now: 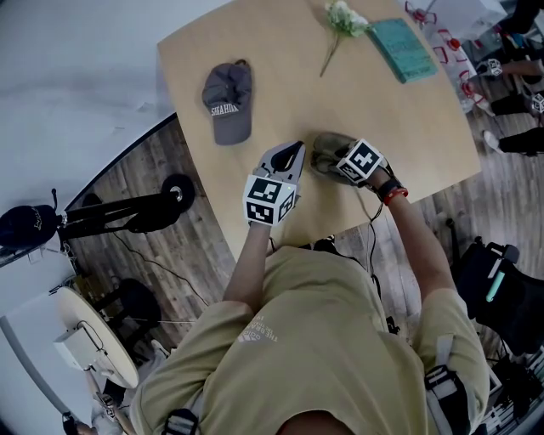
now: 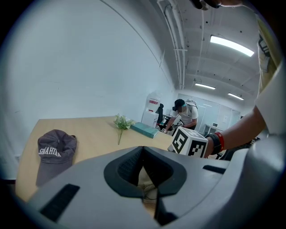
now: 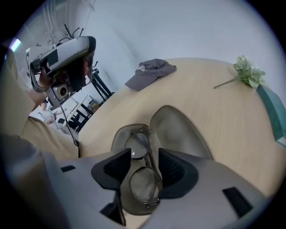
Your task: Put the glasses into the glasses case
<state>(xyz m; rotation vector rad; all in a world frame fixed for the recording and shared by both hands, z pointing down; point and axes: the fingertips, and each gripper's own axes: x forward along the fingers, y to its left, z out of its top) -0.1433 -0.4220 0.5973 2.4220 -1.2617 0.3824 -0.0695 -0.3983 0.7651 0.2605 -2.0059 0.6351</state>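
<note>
In the right gripper view an olive glasses case [image 3: 178, 129] lies open on the wooden table, its lid flat to the right. The round-lens glasses [image 3: 144, 184] lie inside its left half. My right gripper [image 3: 145, 155] points steeply down over them with its jaws open on either side of the bridge, not pressing on the frame. In the head view the right gripper [image 1: 333, 160] covers most of the case [image 1: 326, 141]. My left gripper [image 1: 289, 155] hovers just left of the case with its jaws together; the left gripper view [image 2: 143, 150] shows only a beige sliver behind them.
A grey cap [image 1: 228, 100] lies at the table's left. A sprig of white flowers [image 1: 342, 21] and a teal book [image 1: 404, 47] lie at the far side. The table's near edge [image 1: 229, 242] runs just below my grippers. A person [image 2: 184, 114] stands in the background.
</note>
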